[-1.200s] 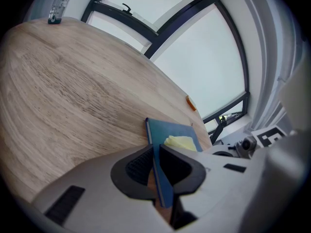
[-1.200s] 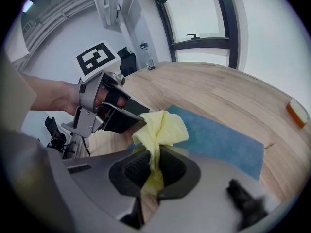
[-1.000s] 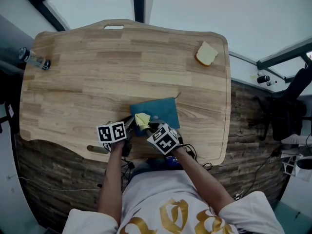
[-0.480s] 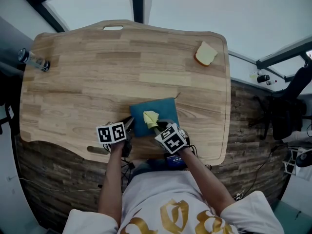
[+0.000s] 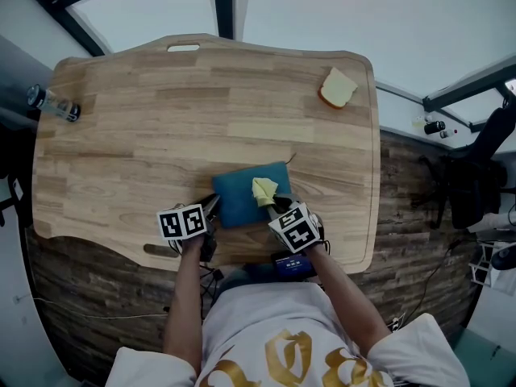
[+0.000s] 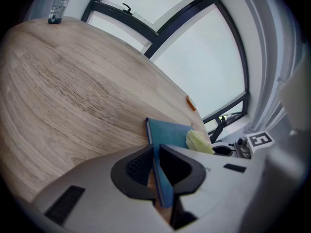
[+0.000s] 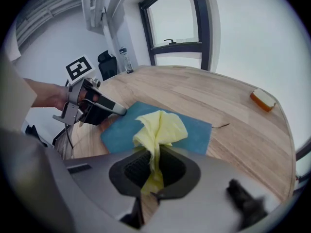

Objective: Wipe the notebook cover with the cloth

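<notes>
R gripper [image 7: 154,165] jaws pinch crumpled yellow cloth [image 7: 160,127] on flat teal notebook [image 7: 194,134].

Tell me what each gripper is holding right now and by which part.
The left gripper pinches the blue notebook by its left edge; the right gripper clamps the yellow cloth by its bunched lower end.
</notes>
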`<state>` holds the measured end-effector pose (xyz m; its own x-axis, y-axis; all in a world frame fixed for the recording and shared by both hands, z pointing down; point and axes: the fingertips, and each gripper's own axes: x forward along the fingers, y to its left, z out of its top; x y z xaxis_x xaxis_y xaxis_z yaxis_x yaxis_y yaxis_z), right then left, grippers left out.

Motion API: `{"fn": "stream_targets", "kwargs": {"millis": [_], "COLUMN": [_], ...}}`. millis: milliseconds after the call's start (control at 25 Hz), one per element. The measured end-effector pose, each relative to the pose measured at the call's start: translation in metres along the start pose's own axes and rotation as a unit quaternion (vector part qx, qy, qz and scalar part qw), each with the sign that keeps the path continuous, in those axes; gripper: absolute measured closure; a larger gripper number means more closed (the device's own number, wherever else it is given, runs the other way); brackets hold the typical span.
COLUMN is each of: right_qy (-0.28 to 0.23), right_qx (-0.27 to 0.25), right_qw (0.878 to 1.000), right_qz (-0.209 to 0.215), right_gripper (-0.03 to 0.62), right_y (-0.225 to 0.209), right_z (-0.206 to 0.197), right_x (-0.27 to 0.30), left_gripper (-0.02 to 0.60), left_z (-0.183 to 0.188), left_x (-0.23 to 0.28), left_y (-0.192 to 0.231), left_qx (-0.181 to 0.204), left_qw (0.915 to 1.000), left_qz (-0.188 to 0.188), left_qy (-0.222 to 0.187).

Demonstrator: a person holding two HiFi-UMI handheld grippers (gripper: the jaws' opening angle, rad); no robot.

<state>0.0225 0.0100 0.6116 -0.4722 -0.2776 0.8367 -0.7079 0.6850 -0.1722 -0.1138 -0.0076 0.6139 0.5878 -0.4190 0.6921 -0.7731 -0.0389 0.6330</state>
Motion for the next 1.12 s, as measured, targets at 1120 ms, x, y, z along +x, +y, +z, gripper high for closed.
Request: {"fn": "stream_targets", "kwargs": {"millis": [1120], "right_qy": [-0.195], "right_qx": [0.034], "right_qw": [0.971], "right_qz": [-0.134], "right_gripper": [0.556], "right_y": [-0.038], "right_z": [0.068], "right_x": [-0.096], "left_gripper": [0.541], "left_z": [0.051], "left_x": [-0.041], "left_y": [-0.036], "left_qx": [0.14], "left_qw": [0.9813], "left_qz": [0.076], "left_qy": [-0.108]}}
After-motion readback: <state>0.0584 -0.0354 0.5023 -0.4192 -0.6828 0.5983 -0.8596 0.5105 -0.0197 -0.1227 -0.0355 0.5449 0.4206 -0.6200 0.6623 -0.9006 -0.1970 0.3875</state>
